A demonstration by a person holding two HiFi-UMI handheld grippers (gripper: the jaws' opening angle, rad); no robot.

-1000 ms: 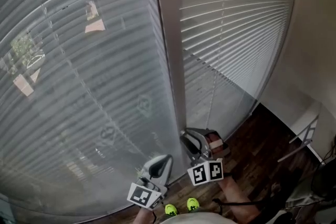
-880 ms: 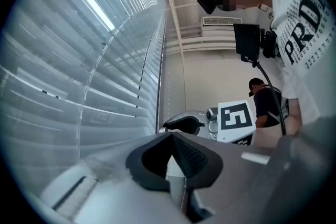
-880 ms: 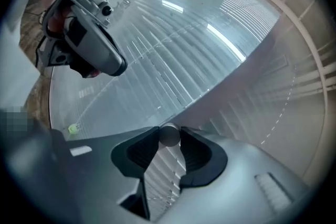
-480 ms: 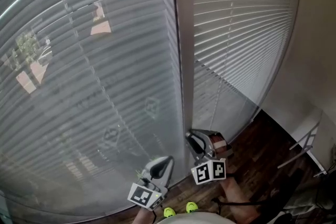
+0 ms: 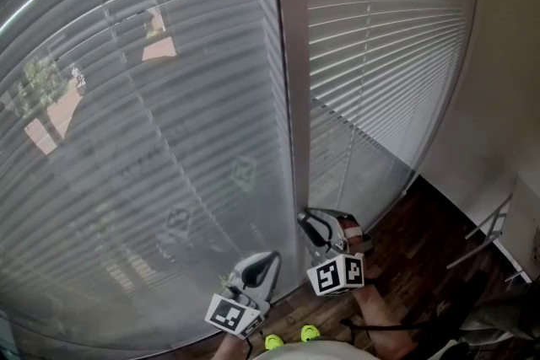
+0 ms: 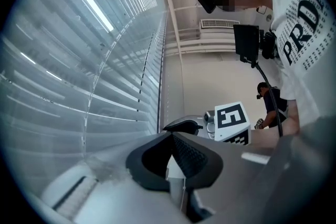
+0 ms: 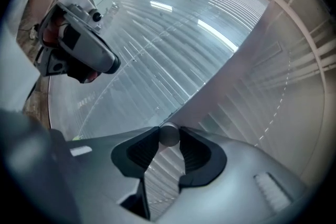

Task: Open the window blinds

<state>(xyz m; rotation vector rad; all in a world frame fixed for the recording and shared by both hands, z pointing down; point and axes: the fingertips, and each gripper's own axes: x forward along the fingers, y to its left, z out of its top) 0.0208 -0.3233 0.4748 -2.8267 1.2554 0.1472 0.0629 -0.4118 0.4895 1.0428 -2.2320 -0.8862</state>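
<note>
Off to our left, the left claw (image 5: 268,257) sits closed tip to tip, holding nothing we can make out, with the blinds (image 5: 152,139) just ahead. Our right claw (image 5: 310,221) has just been closing and pinches the round rod (image 7: 169,134) at its very tips. Twisting it, we judge, could let it slip free.

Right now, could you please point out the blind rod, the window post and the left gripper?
Blind rod (image 7: 169,135), right gripper view: its round end.
Window post (image 5: 291,80), head view: its front face.
Left gripper (image 6: 171,136), left gripper view: between its fingertips.
</note>
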